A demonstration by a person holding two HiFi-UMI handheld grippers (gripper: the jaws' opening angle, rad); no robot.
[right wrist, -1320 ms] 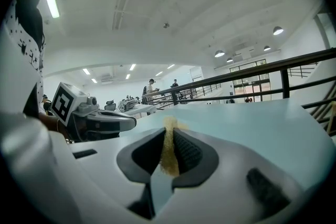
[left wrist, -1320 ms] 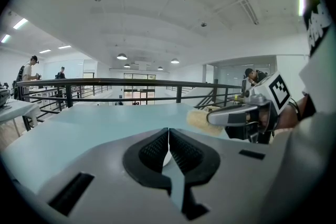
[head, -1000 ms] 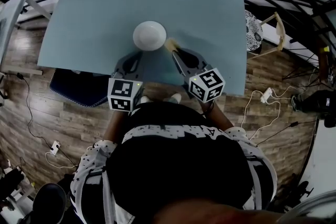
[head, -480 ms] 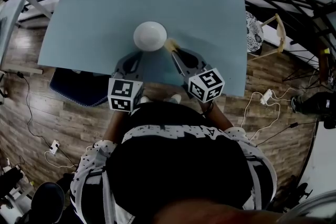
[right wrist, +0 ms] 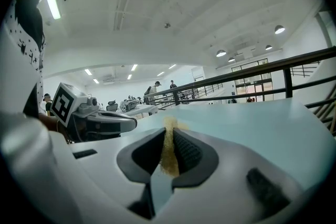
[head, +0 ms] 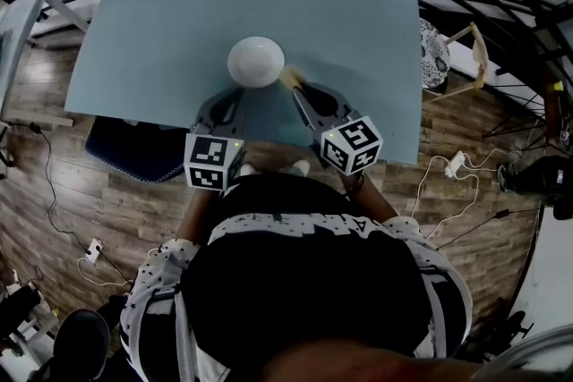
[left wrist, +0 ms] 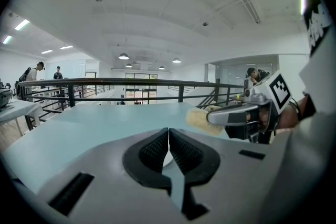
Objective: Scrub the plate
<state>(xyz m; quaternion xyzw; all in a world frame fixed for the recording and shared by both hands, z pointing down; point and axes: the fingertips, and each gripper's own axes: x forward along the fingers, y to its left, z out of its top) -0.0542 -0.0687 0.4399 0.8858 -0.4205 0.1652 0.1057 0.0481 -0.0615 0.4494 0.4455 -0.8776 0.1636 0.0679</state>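
Sponge clamped in right gripper, just beside plate — left gripper pinches its near rim; scrubbing looks barely begun.

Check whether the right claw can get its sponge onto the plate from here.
Probably yes. The right claw, shut on the sponge, sits at the right edge of the plate with nothing between; the left claw seems to pinch the near-left rim, clear of that path.
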